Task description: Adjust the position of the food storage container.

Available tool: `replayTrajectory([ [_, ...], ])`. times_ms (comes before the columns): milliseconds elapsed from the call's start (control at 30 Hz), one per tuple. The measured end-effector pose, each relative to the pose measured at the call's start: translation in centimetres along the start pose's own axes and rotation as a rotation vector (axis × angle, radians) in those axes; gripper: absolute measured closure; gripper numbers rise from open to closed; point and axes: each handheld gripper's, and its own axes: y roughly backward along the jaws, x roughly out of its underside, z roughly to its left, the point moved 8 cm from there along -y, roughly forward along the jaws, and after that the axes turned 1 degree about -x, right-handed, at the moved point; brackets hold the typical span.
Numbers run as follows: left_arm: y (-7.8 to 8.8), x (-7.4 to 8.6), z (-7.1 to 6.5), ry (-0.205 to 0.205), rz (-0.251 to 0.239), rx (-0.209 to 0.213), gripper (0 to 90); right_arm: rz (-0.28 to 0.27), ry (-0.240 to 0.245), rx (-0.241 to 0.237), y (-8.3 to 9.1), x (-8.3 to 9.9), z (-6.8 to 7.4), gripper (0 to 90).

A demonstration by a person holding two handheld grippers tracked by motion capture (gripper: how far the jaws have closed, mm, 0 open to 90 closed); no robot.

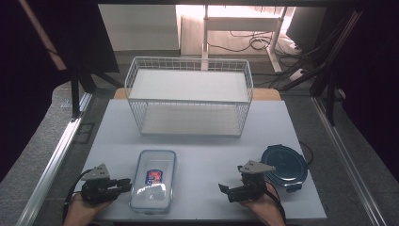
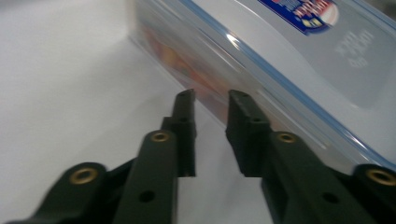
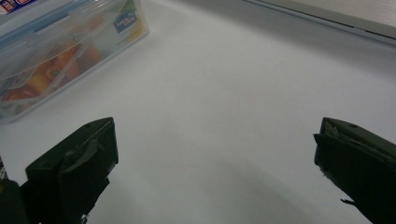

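Lidded container (image 1: 153,180) front-left on the table (image 1: 202,146), wire basket (image 1: 189,95) behind, round lid (image 1: 284,165) right.

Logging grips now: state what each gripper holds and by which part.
Nothing is held. The left gripper has its jaws nearly together beside the clear container, empty gap between them. The right gripper is wide open over bare table.

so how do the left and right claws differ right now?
The left claw has its jaws nearly together with a narrow gap and nothing pinched; the right claw stands wide open. The left claw's tips sit right at the side of the clear lidded container; the right claw is apart from it, over bare white tabletop. Both are black, hand-held and carry nothing.
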Motion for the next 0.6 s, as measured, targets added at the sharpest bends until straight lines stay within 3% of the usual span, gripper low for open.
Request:
replayTrajectory([
  [167, -0.1, 0.1, -0.6, -0.012, 0.021, 0.037, 86.4, 0.035, -0.016, -0.004, -0.2, 0.3, 0.1, 3.4],
  [300, -0.4, 0.0, -1.0, -0.007, 0.023, 0.071, 88.8, 0.056, -0.027, -0.009, -0.3, 0.6, 0.1, 8.0],
  [400, -0.9, -0.2, -1.9, -0.028, 0.032, 0.093, 88.8, 0.049, -0.024, -0.041, 0.2, 0.1, 0.9, 24.5],
  [600, -2.2, -0.8, -3.7, -0.049, 0.046, 0.165, 89.7, 0.036, 0.011, -0.033, 0.7, -0.5, 1.5, 39.0],
])
